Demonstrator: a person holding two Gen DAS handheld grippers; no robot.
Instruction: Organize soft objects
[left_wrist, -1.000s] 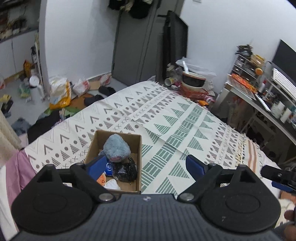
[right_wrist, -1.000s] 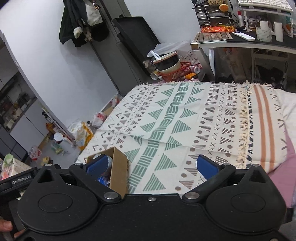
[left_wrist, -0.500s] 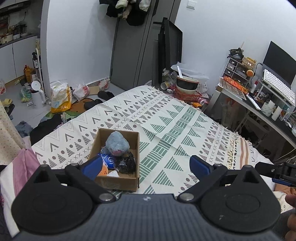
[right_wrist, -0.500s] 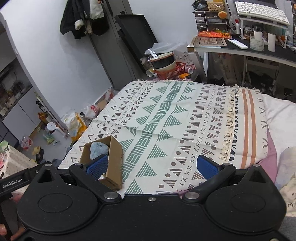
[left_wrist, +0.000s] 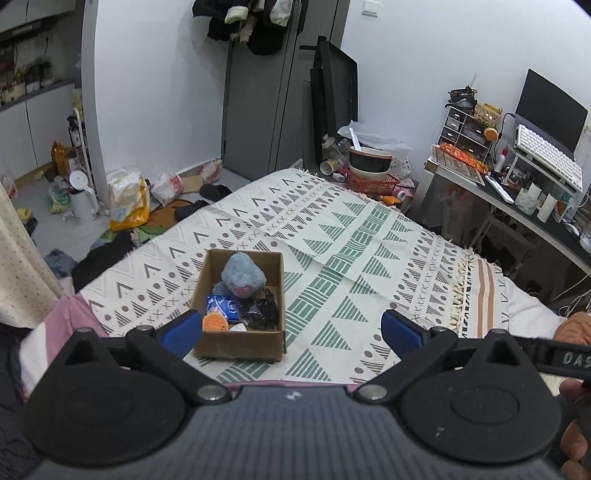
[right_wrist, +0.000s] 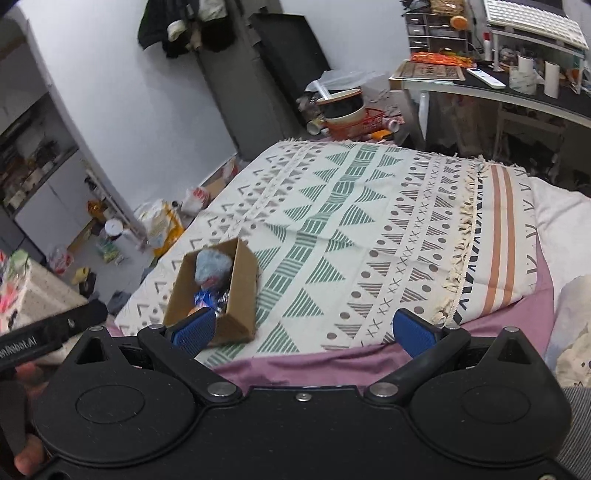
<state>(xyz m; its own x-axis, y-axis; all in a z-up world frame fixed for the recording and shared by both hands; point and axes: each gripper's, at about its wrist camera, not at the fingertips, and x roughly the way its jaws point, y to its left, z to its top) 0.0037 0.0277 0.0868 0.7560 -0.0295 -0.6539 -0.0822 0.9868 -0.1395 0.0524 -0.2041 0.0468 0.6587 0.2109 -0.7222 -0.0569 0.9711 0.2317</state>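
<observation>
Illumination is even, cool and moderately bright in both views; the source is not visible. Shadows are soft, with a faint one beside the cardboard box (left_wrist: 242, 306). Fisheye distortion bends walls and furniture toward the frame edges. The right wrist view shows slight motion blur; the left is sharper.

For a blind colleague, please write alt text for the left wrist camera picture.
An open cardboard box sits on a bed under a patterned blanket, holding a blue-grey plush toy, a blue packet, something orange and a crumpled black item. The left gripper is open and empty in front. A cluttered floor and desk lie behind.
</observation>
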